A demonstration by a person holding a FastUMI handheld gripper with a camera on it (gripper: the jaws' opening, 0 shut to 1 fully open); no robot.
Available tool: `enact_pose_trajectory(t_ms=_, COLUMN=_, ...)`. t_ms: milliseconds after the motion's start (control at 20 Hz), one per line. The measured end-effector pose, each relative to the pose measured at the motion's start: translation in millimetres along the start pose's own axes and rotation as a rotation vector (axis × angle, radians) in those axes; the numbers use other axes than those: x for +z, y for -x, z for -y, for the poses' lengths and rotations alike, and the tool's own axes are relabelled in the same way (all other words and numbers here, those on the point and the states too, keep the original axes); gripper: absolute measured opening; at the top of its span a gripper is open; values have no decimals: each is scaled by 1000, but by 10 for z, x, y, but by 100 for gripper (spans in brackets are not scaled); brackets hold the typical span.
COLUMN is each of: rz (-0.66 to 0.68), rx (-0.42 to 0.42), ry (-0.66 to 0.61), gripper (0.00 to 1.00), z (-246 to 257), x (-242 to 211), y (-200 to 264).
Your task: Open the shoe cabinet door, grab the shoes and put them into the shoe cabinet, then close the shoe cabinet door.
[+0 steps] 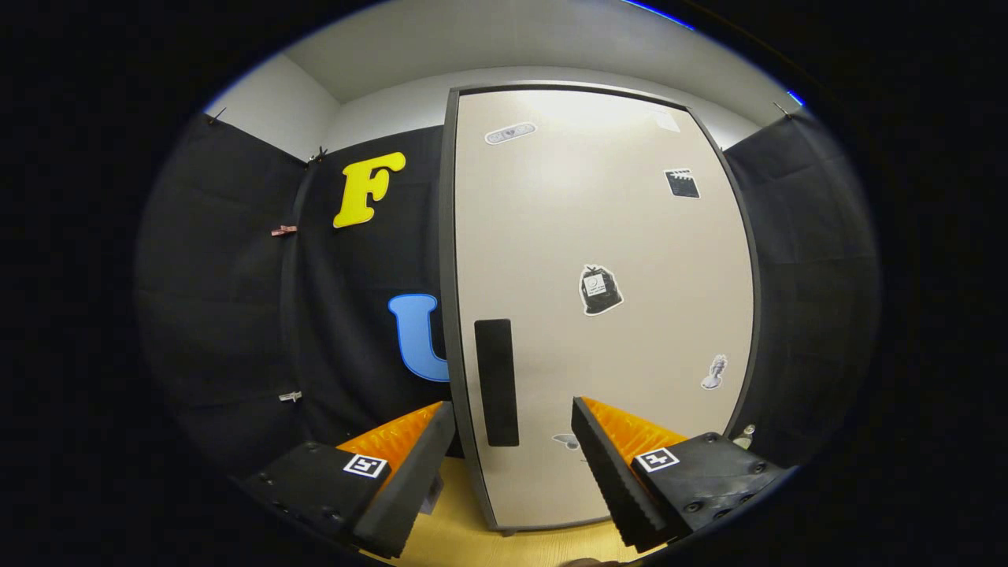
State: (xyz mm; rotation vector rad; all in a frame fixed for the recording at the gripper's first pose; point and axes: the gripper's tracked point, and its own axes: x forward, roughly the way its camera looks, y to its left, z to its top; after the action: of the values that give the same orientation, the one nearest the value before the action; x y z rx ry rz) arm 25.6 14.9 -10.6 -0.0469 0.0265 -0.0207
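**Cabinet door shut, tongs lined up on the handle**

The shoe cabinet door (598, 299) stands closed just ahead. To open it well, steer toward the dark vertical handle (496, 382) near the door's left edge (it sits between the fingers), then hook and pull outward. The tongs (512, 429) gape wide, empty, touching nothing, above the desk (472, 535).

The gripper (513, 441) has two wedge-shaped fingers (409, 480) with ridged, saw-toothed inner faces, and a gap stands between them. Each finger sits on a blocky mount with rounded corners, studded with small round screws. Each mount carries a square white tag printed with a black coded pattern on top, one left, one right.
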Motion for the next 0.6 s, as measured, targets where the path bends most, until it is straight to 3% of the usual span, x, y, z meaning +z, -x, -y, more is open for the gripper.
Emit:
enact_pose_trajectory(t_ms=500, rz=-10, rx=-41, ry=-1, gripper=97, z=-89, x=-81, y=-518)
enact_pose_trajectory(t_ms=600, rz=-23, rx=-59, ry=-4, gripper=92, z=-63, x=-126, y=-612)
